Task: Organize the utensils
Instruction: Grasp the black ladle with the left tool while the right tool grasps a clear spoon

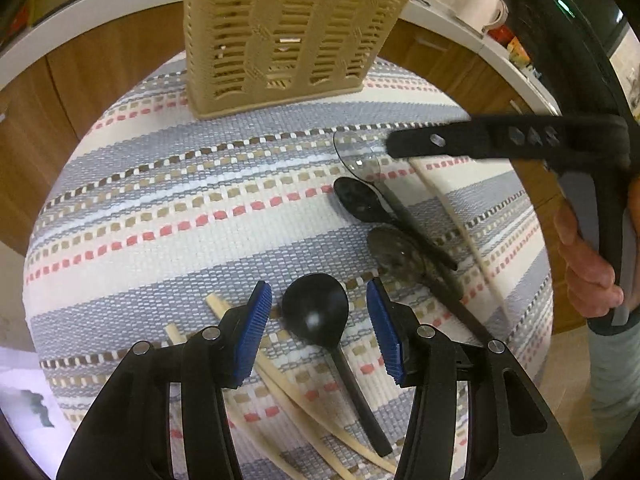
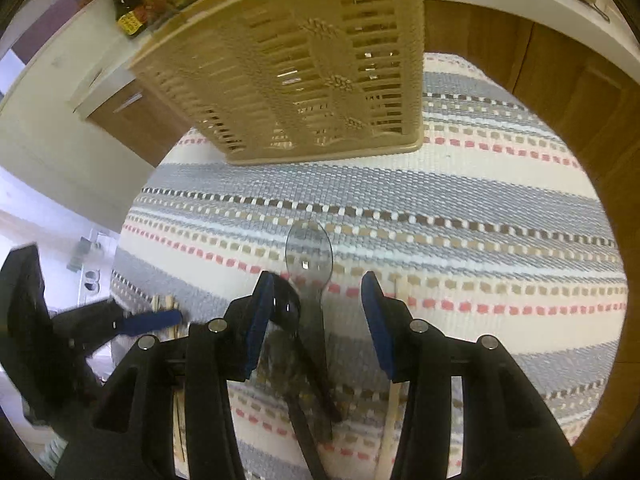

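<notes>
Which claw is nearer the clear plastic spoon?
Right. The right claw is open with the clear spoon lying between its fingers. The left claw is open around a black spoon, farther from it.

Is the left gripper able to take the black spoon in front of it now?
Probably yes: the left gripper is open, its fingers either side of the black spoon, nothing between; chopsticks lie beside its handle.

Four spoons (image 1: 316, 312), four chopsticks (image 1: 456, 216), one caddy (image 1: 288, 36).
</notes>
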Action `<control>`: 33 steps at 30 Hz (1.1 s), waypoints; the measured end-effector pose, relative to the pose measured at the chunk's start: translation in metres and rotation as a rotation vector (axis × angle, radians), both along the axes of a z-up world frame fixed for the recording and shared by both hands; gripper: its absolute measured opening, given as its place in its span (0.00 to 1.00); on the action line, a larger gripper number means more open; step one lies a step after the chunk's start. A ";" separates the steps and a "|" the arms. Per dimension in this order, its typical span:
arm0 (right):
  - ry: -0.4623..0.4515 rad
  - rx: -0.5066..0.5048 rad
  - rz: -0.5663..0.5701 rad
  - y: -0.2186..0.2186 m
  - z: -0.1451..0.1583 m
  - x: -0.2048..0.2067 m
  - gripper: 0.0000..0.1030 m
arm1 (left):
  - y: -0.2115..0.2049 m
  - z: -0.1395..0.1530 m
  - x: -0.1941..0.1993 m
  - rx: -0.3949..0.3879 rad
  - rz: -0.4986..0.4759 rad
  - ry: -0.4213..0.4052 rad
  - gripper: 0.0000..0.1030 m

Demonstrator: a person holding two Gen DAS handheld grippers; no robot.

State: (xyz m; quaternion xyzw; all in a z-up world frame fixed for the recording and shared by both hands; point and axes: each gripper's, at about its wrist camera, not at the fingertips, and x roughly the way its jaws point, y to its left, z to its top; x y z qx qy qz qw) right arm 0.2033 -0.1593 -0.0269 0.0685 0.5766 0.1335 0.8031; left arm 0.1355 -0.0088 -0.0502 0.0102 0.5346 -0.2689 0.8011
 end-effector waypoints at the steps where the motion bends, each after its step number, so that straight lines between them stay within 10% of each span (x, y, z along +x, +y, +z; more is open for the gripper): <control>1: 0.003 0.001 -0.002 0.002 -0.003 0.004 0.41 | -0.001 -0.001 0.000 0.006 0.000 0.000 0.47; 33: 0.032 -0.306 0.123 0.063 -0.034 0.014 0.30 | -0.045 -0.015 -0.011 0.139 -0.035 -0.046 0.53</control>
